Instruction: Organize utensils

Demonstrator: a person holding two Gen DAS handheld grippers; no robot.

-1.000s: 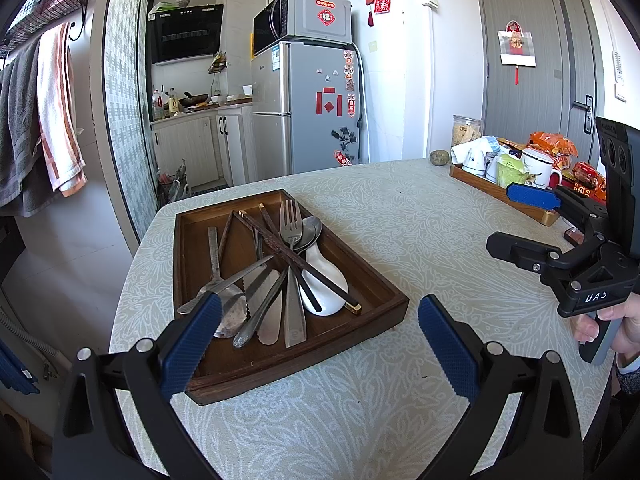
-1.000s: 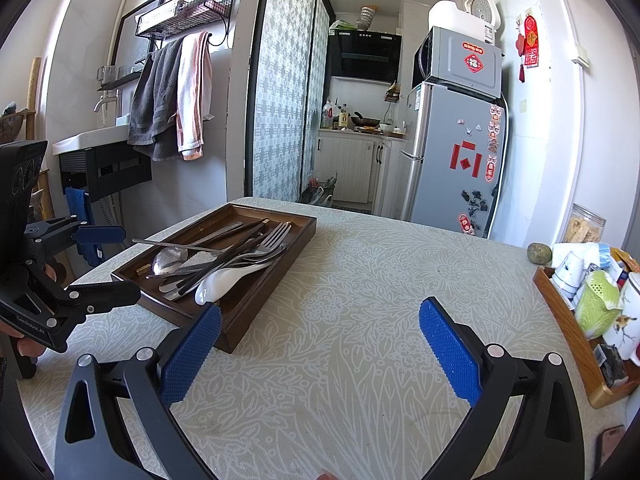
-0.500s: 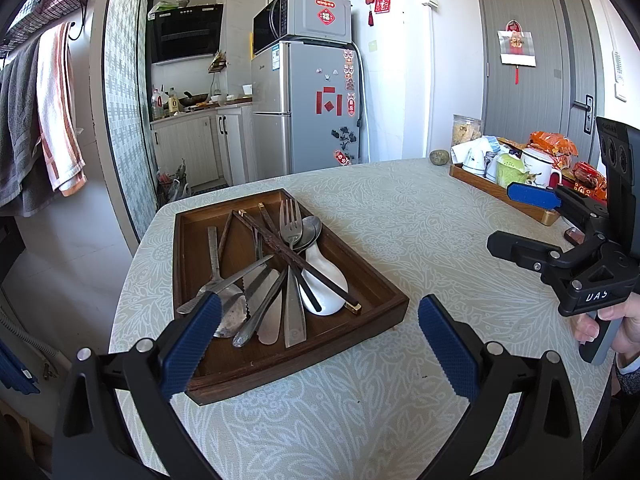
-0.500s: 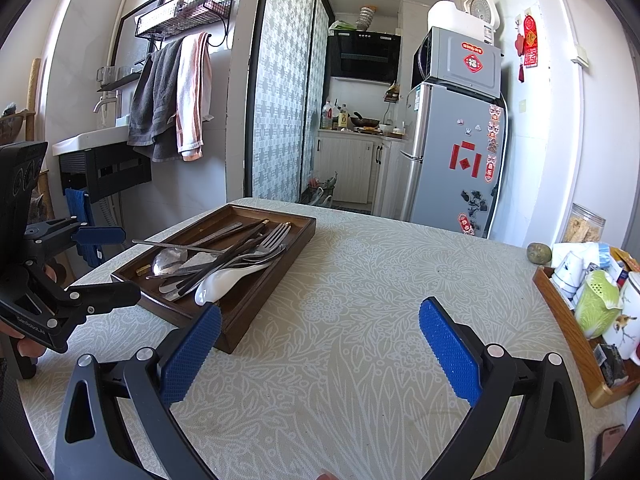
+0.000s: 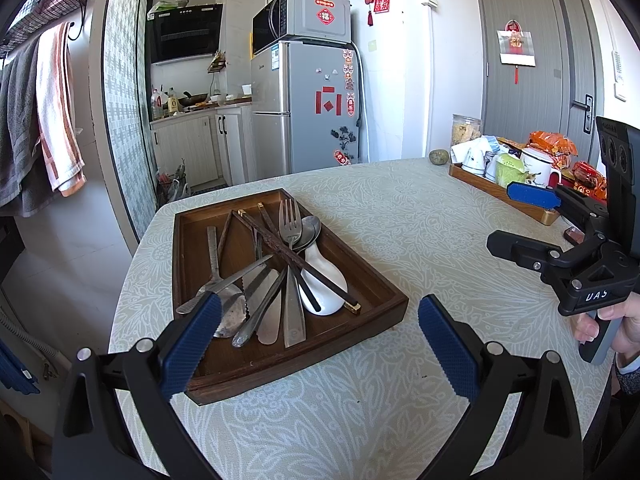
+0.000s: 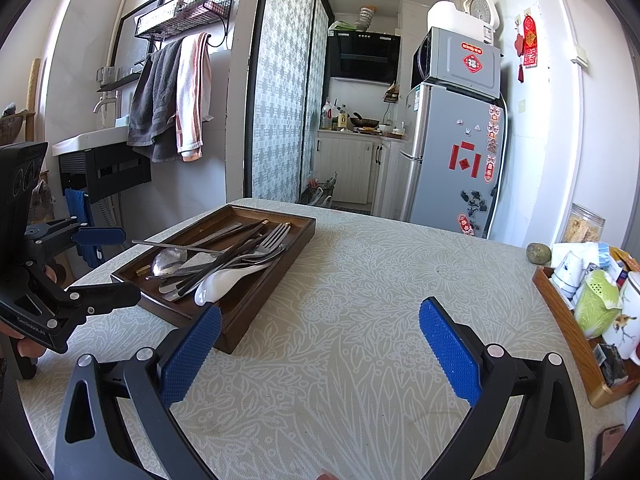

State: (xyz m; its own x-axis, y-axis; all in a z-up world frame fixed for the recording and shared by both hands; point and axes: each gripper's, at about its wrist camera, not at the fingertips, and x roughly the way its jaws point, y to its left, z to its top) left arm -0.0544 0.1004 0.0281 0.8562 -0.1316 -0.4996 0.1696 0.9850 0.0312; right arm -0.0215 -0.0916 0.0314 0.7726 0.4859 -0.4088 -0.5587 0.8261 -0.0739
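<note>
Wooden tray (image 5: 384,288), dark, on the patterned table (image 5: 420,232): directly ahead of the left gripper (image 5: 318,344), whose left finger overlaps its near corner; ahead and to the left of the right gripper (image 6: 320,350). Contents: one heap of utensils, crossed and overlapping, comprising a fork (image 5: 289,224), a white ceramic spoon (image 5: 324,276), metal spoons, a serrated knife (image 5: 224,286) and dark chopsticks (image 5: 296,258) lying diagonally over the rest. Left gripper: fingers spread wide, holding nothing. Right gripper: likewise spread wide and empty, over bare tablecloth to the tray's right. Step in hand, by judgement: the pile is unsorted, both tools poised short of it. Next move calls for lifting a top-lying piece, probably a chopstick, pinched along its thin shaft without dragging its neighbours.
</note>
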